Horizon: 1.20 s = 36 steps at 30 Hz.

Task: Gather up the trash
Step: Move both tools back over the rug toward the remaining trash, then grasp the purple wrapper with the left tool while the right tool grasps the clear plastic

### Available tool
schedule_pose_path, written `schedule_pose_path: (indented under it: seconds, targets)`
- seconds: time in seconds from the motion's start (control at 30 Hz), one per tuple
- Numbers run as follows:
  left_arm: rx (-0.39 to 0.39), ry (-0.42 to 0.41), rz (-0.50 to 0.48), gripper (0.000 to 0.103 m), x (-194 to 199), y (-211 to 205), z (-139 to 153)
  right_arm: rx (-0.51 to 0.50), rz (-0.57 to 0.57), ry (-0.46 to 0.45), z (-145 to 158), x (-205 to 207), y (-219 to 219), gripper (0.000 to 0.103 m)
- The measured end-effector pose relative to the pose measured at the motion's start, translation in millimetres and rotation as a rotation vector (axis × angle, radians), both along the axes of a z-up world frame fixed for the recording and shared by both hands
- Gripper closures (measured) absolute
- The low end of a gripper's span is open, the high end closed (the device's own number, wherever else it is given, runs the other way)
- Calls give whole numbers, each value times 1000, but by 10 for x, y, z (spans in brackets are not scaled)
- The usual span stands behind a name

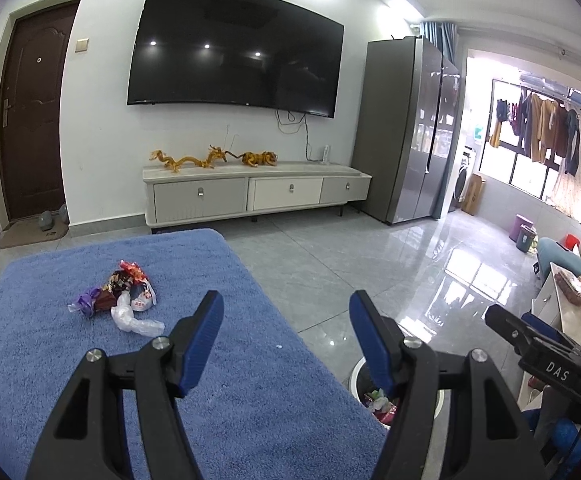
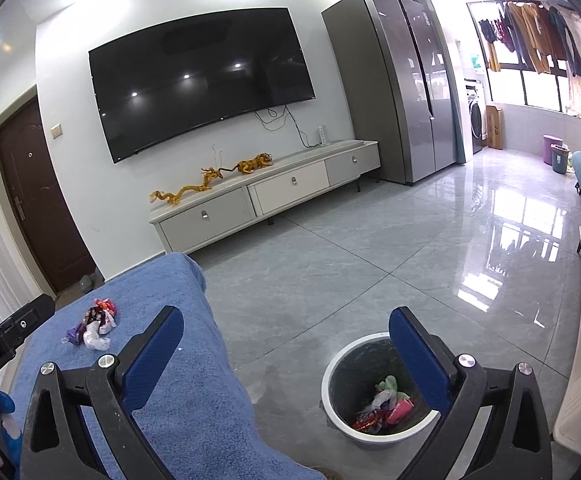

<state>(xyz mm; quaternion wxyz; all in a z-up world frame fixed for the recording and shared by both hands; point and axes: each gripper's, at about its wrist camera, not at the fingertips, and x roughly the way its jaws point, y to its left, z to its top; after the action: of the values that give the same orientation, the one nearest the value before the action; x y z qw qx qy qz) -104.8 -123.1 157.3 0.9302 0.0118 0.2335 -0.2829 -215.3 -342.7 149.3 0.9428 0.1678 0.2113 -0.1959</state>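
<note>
Hovering wide open and empty, both the left tongs (image 1: 286,308) and right tongs (image 2: 286,328) are seen; some wrappers (image 2: 382,406) are binned (image 2: 330,364), a pile (image 1: 116,300) is left on the table (image 1: 250,400).

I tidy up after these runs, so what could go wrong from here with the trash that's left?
1. The wrapper pile is loose and mixed; one pinch may lift a single piece and scatter others across the blue cloth.
2. The trash bin stands on the floor beside the table edge, so a carried wrapper could fall outside it.
3. Both tongs, left and right, hang close together and might collide.
</note>
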Motion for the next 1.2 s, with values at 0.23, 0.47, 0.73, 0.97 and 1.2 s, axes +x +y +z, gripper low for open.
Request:
schedule_pose_path:
  seconds: [0.23,0.47,0.73,0.97,1.2]
  targets:
    - [3,7,-9,39,38,91,-10,-20,5,14,25,48,88,0]
    - [2,18,0,39,112,217,-80,-26,16,43,32,150,182,0]
    - [-1,59,21,39,289,434,-194,-44,70,85,20,341,389,0]
    - [1,99,84,39,596,740,-345,-69,169,118,8,722,711,0]
    - [45,108,179,39,961,1072,-472,-77,302,150,-41,1178,1020,0]
